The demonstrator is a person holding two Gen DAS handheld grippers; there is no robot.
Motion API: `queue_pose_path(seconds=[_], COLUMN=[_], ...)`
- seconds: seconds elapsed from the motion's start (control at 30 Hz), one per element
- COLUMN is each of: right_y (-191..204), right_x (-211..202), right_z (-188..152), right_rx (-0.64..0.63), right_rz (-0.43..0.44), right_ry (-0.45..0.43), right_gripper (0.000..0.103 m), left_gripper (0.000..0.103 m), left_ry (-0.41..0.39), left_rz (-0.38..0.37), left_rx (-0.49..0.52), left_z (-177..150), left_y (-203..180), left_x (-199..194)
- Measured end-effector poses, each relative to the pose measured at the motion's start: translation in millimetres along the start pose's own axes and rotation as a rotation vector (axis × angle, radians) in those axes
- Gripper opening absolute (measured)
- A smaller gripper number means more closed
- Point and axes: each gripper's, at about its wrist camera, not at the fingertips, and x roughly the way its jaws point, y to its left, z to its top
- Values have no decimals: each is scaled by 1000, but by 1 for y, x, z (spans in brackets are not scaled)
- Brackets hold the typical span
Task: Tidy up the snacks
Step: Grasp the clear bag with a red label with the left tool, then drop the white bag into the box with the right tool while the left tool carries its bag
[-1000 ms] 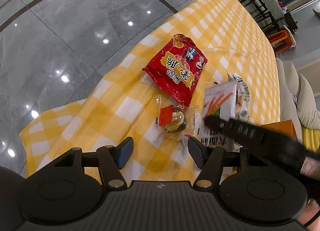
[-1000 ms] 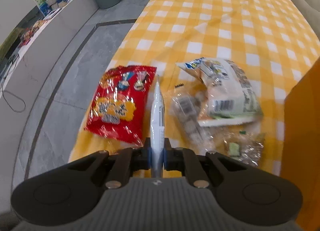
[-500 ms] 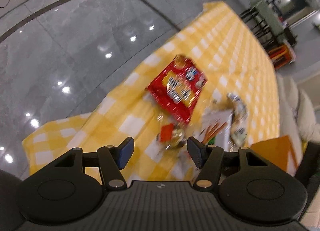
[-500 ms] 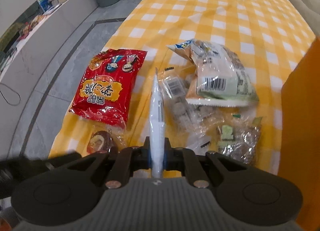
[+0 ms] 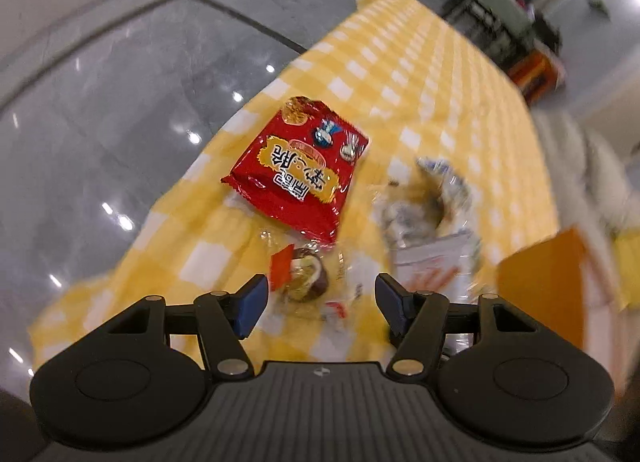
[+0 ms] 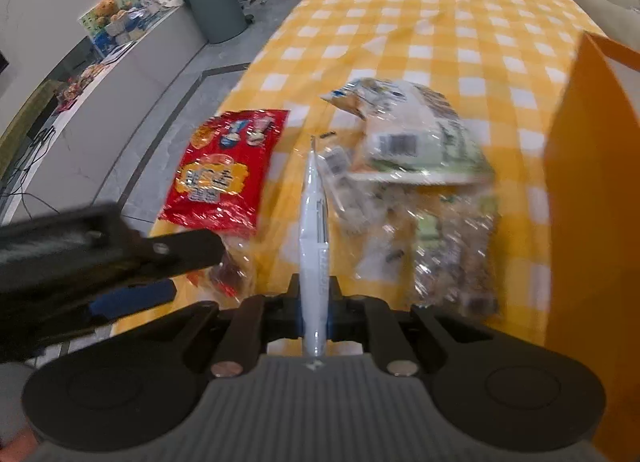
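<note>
Two grippers are in view. Your left gripper stands with its blue-padded jaws wide apart, nothing between them, poised over a clear-wrapped round pastry bearing a red label. Your right gripper is clamped on a flat white packet, seen edge-on as a thin glossy blade pointing forward. The remaining snacks lie near the table's corner: a glossy red foil bag with yellow lettering, flat and rectangular; beside it a crinkled white-and-green bag with a barcode; and a transparent bag of small wrapped pieces, blurred. A rigid orange box stands upright at the right edge. The yellow-and-white checked tablecloth is soft and slightly rumpled. Beyond it you see polished grey stone floor with light reflections, a grey bin and a low white ledge.
</note>
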Motion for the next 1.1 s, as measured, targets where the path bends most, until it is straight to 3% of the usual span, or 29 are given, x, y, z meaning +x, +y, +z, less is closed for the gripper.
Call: queue_pose_path(seconds=[0.1, 0.5, 0.6, 0.63, 0.67, 0.8, 1.1], right_y=[-6, -20, -22, -22, -23, -21, -15], right_x=[-12, -30, -33, -34, -35, -42, -63], right_z=[-8, -29, -30, -30, -30, -29, -29], right_rx=[-4, 22, 31, 31, 29, 22, 8], right_rz=[14, 60, 71, 71, 68, 55, 69], right_ry=[-4, -2, -7, -8, -8, -23, -64], right_gripper=[7, 7, 7, 7, 7, 7, 7], left_gripper=[72, 77, 71, 61, 57, 48, 47], left_ry=[17, -63, -98, -101, -110, -117, -202], left_rz=[61, 94, 107, 105, 119, 103, 80], left_rx=[47, 39, 39, 52, 64, 101, 81], left_z=[-2, -10, -12, -13, -14, -17, -19], left_y=[-7, -12, -12, -12, -13, -16, -21], left_x=[11, 24, 24, 25, 25, 23, 1])
